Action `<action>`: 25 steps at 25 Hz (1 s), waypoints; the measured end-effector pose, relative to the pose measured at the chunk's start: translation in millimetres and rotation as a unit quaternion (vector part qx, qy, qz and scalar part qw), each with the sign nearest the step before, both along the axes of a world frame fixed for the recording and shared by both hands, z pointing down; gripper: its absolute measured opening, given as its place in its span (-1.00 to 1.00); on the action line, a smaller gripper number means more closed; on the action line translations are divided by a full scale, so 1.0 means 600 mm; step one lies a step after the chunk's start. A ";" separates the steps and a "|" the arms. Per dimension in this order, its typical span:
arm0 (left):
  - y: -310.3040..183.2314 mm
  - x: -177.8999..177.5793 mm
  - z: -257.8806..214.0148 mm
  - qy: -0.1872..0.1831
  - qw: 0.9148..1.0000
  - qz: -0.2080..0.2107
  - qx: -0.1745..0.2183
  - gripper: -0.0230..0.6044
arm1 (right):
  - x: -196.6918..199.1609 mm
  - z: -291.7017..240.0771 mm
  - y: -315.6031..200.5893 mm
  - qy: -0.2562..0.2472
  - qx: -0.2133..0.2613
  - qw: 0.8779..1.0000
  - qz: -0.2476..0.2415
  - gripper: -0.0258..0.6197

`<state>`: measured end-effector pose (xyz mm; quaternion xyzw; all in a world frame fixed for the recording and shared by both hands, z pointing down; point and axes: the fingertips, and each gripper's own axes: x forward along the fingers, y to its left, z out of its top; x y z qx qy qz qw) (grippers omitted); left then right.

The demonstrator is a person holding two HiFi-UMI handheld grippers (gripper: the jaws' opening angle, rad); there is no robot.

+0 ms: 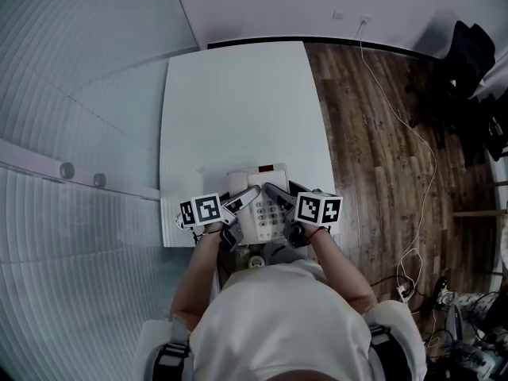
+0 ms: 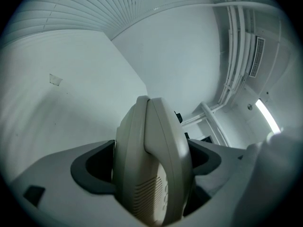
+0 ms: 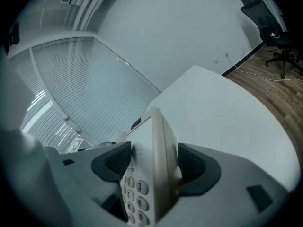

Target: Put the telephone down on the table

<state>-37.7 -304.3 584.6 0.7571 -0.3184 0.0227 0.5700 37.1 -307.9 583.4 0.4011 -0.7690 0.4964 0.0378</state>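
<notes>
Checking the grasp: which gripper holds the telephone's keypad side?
The right gripper: the telephone's number keys show between its fingers, while the left gripper clamps the handset side.

Wood floor, white cable across it, blk office chair top rt, blinds at lt

White short-sleeved shirt, grey left tool, grey right tool, black-and-white marker cubes
</notes>
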 end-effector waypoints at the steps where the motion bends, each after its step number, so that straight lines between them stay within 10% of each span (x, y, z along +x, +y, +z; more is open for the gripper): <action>1: -0.005 0.002 0.003 0.000 1.000 -0.001 0.000 0.46 | 0.001 0.003 -0.005 0.001 0.000 1.000 -0.001 0.03; 25: -0.076 0.014 0.089 -0.025 0.999 -0.015 -0.033 0.46 | 0.009 0.082 -0.079 0.021 -0.031 0.999 -0.010 0.03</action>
